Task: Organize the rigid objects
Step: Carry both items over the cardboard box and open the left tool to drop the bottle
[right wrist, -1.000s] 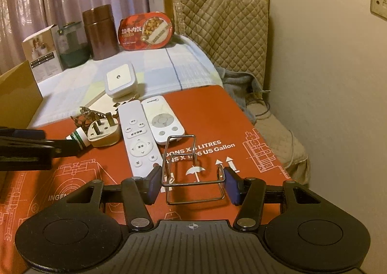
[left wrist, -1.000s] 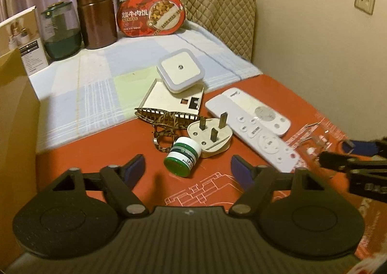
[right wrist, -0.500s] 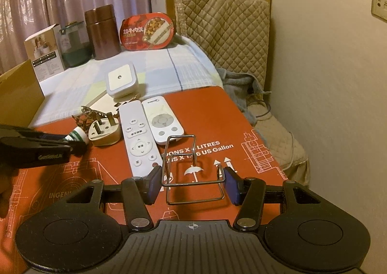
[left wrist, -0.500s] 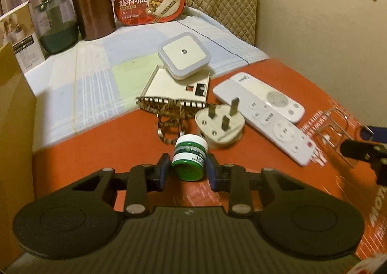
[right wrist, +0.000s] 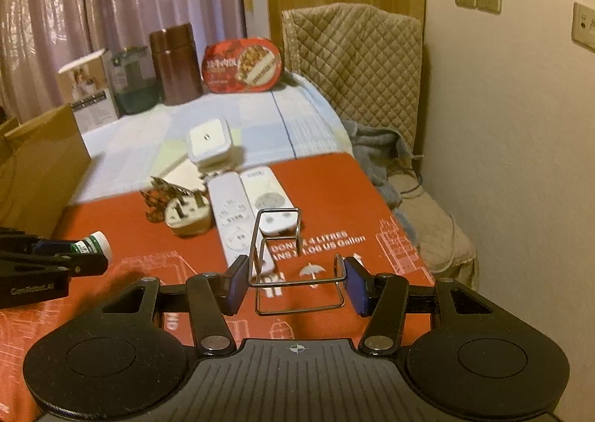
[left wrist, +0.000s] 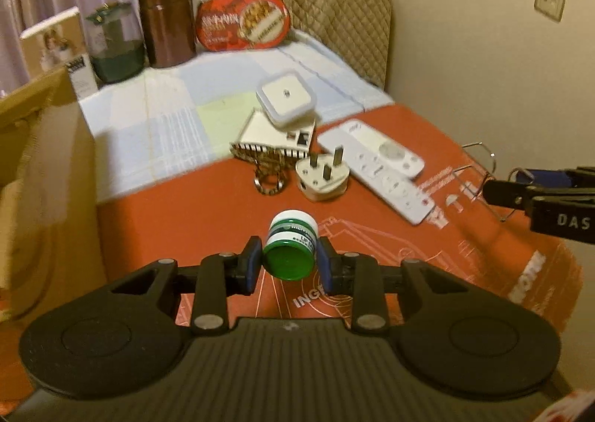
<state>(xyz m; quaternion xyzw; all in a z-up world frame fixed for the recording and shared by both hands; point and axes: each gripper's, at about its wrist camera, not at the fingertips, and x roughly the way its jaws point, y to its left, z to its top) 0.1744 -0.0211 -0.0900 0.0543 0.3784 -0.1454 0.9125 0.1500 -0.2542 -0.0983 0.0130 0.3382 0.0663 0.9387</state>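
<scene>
Over the red mat (left wrist: 186, 221), the left gripper (left wrist: 289, 262) is clamped on a small green jar (left wrist: 291, 250), lifted clear. At two o'clock from it, the right gripper (right wrist: 295, 282) squeezes a wire rack (right wrist: 293, 265) between its pads. Plug (left wrist: 322, 179) and remotes (left wrist: 375, 169) lie at twelve to one o'clock, on the mat.
</scene>
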